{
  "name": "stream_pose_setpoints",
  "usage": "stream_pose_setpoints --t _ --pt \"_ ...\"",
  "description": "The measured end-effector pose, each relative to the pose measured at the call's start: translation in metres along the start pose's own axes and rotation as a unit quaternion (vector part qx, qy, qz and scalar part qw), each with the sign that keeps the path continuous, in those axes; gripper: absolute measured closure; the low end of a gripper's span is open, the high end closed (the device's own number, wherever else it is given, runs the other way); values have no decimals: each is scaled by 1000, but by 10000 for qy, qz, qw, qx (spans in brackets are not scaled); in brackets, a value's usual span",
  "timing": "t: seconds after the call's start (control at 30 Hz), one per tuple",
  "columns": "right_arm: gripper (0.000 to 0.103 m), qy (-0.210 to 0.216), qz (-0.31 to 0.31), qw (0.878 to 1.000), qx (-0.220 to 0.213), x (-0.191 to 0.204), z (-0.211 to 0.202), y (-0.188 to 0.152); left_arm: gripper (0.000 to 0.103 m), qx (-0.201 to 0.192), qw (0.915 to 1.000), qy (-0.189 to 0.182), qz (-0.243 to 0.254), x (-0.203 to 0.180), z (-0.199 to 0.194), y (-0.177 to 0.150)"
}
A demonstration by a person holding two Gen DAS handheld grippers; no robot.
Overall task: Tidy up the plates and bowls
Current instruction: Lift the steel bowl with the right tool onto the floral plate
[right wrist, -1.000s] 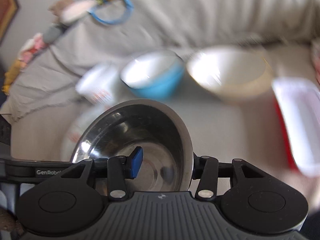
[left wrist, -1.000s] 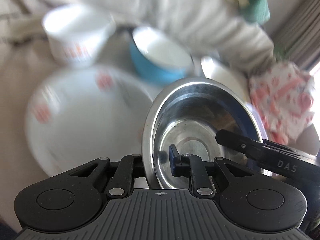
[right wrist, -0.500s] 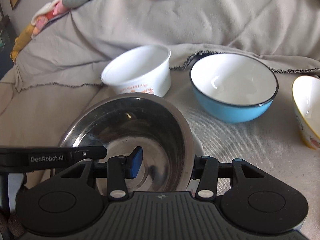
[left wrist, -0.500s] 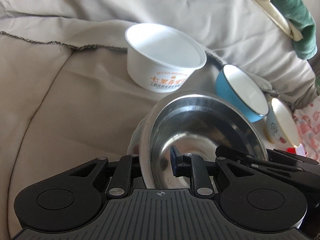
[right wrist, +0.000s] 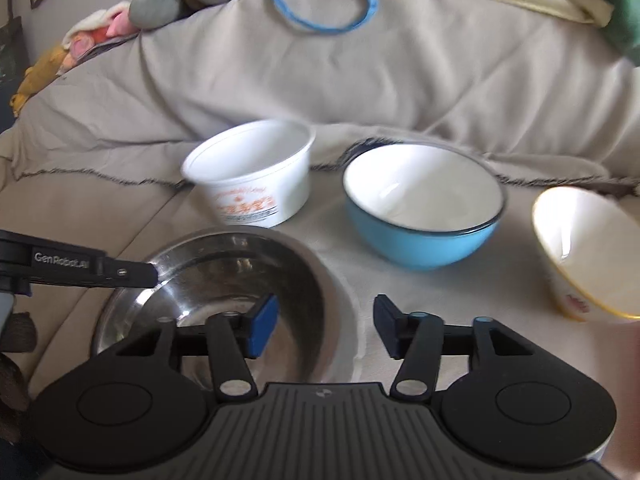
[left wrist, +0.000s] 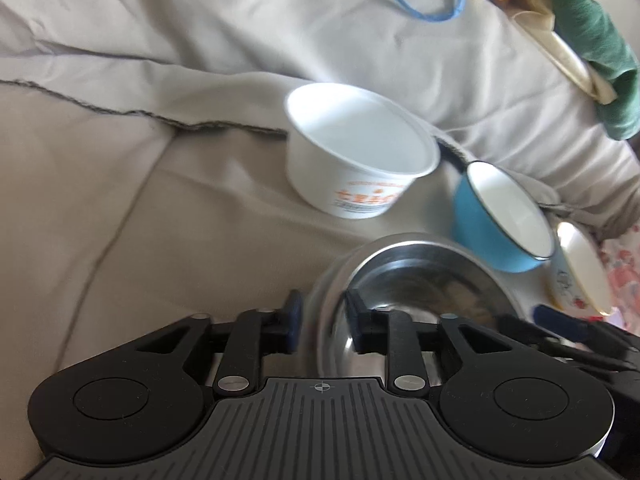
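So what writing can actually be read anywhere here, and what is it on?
"GenRobot.AI": white lettering on the left hand-held gripper, on its black finger reaching over the steel bowl.
Orange characters with a grey line beneath, on the white paper tub: too blurred to read.
Small print on the yellow-rimmed bowl: unreadable.

Steel bowl (right wrist: 224, 280): polished metal, mirror-glossy inside. Blue bowl (right wrist: 424, 216): glossy enamel look, white interior. White tub (right wrist: 256, 180): smooth, thin plastic by the look, printed. Sofa cover (right wrist: 400, 92): matt woven cloth, wrinkled. Gripper bodies: matt black plastic, ribbed.
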State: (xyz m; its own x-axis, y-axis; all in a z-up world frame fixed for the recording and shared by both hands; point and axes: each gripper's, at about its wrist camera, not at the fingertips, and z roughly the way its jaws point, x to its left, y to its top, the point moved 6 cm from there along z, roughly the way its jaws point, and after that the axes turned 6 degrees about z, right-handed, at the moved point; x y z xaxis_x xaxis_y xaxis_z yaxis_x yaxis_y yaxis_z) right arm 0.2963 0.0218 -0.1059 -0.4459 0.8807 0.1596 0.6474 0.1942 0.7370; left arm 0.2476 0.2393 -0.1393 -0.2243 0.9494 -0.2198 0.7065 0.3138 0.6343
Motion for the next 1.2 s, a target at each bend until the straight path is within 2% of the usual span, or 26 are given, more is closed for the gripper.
stream_pose_setpoints --t 0.07,0.17,0.27,0.33,0.4,0.53,0.73,0.87,0.97,1.07,1.1,1.13,1.2 --pt "41 -25 188 9997 131 -9 2 -3 64 104 9999 68 2 2 3 -1" --pt "39 154 712 9952 655 -21 13 -15 64 306 9995 20 -41 2 10 -5" --pt "38 888 1466 9754 1383 -25 23 -33 68 703 9975 -42 -33 1 25 -14" --pt "38 1016 1458 9744 1378 -20 21 -33 72 857 9961 -202 -82 -2 33 -19" --pt "37 1150 1238 9750 1442 -9 22 -34 73 784 9965 -243 -136 -1 32 -18" --pt "37 810 733 9853 1313 7 26 -34 72 585 9966 -307 -484 11 32 -9" --pt "38 948 748 9845 1272 16 55 -11 69 346 9941 -318 -977 32 39 1" --pt "38 902 633 9878 1098 20 60 -11 69 222 9947 -340 -940 30 37 0" --pt "38 948 633 9889 951 10 44 -12 69 -269 9957 -11 -885 29 15 6" --pt "37 979 474 9931 449 -13 5 0 69 -930 9908 635 -746 18 -19 21" --pt "35 981 445 9939 249 -27 -10 6 69 -1088 9894 660 -695 9 -29 26" --pt "31 902 445 9949 53 -43 -22 13 69 -1174 9894 509 -683 -4 -35 32" --pt "24 502 566 9964 -371 -84 -44 36 69 -986 9931 -266 -577 -46 -30 40"
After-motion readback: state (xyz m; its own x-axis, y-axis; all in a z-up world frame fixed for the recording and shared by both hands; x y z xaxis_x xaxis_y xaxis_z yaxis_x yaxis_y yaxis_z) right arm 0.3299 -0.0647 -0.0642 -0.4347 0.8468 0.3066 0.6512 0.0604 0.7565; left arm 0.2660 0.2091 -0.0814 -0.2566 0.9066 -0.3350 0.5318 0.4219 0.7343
